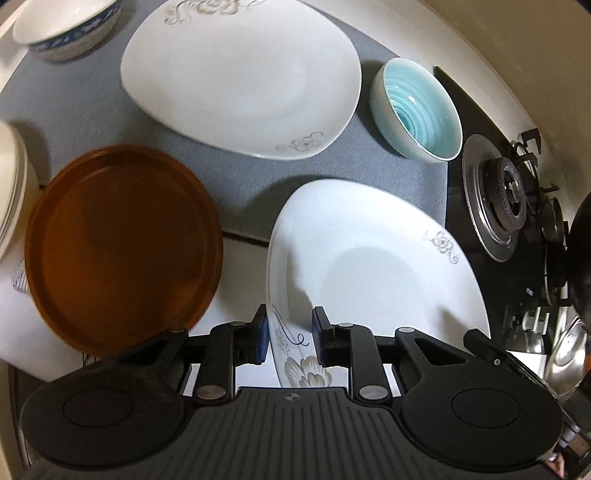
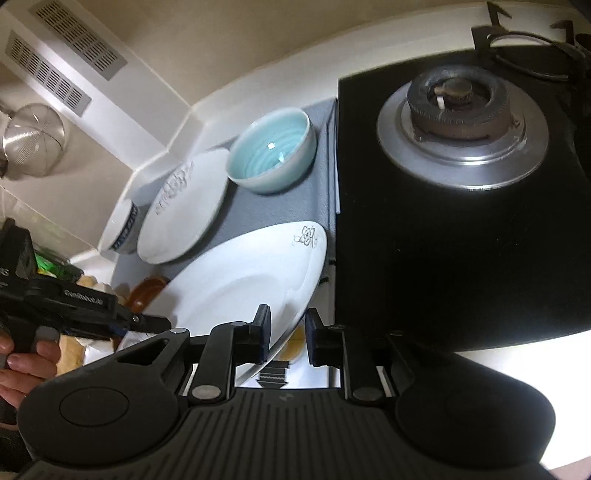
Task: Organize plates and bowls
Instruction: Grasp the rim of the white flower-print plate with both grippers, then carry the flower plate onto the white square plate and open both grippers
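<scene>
A white flower-patterned plate (image 1: 376, 266) is lifted and tilted over the counter's front. My left gripper (image 1: 289, 338) straddles its near rim with a gap at each pad. My right gripper (image 2: 288, 339) straddles its opposite rim (image 2: 295, 314), jaws also apart. The plate shows in the right wrist view (image 2: 236, 284). A second matching white plate (image 1: 243, 81) lies on the grey mat (image 1: 74, 122). A light blue bowl (image 1: 417, 110) stands beside it. An orange round plate (image 1: 122, 243) lies at front left. A blue-rimmed white bowl (image 1: 66, 26) sits at the far left.
A black gas hob (image 2: 443, 240) with a burner (image 2: 458, 107) lies right of the mat. A stack of white plates (image 1: 11, 184) is at the left edge. A metal strainer (image 2: 33, 140) hangs on the wall. Steel pots (image 1: 569, 350) stand at right.
</scene>
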`<state>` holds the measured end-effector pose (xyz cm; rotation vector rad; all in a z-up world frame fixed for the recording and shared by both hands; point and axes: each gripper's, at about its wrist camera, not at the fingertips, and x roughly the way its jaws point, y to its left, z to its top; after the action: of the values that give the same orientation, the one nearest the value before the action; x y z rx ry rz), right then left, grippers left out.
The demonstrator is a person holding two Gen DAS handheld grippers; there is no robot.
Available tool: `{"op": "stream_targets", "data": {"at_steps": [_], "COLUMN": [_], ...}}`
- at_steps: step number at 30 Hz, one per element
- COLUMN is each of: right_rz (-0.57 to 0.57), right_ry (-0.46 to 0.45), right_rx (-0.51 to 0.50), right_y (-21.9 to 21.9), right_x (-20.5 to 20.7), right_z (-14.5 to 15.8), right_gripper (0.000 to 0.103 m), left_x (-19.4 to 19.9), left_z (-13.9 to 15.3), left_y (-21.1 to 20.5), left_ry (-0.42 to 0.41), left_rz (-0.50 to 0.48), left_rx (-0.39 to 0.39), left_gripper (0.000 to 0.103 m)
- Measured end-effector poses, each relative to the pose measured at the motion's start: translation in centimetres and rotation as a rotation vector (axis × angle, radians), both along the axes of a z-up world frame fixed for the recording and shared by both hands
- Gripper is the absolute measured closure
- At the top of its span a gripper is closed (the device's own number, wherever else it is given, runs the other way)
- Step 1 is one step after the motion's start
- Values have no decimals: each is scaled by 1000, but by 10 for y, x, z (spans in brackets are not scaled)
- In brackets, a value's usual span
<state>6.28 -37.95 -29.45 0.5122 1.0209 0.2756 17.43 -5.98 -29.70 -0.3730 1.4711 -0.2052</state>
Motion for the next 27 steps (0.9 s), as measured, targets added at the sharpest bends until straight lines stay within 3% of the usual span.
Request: {"op": "stream_targets", "data": {"at_steps": [5, 14, 18, 22, 27], "right_rz": [-18, 24, 40, 61, 47], "right_ry": [-26, -82, -86, -98, -81], "right_rx": [18, -1, 3, -37, -58], "right_y": [1, 39, 62, 92, 123], "right_x": [-6, 11, 30, 53, 80], "right_z": [16, 40, 41, 40, 33], "right_gripper": [82, 82, 82, 81, 81], "left_x": [-12, -10, 5, 26, 57], "left_z": [10, 35, 41, 42, 28], "left_y": [11, 53, 80, 96, 116], "left_ry": [30, -4, -38, -88, -67], "left_rz": [39, 122, 135, 109, 113], "left_rx": [-32, -74, -88, -52, -37], "left_gripper": [77, 79, 79, 79, 79]}}
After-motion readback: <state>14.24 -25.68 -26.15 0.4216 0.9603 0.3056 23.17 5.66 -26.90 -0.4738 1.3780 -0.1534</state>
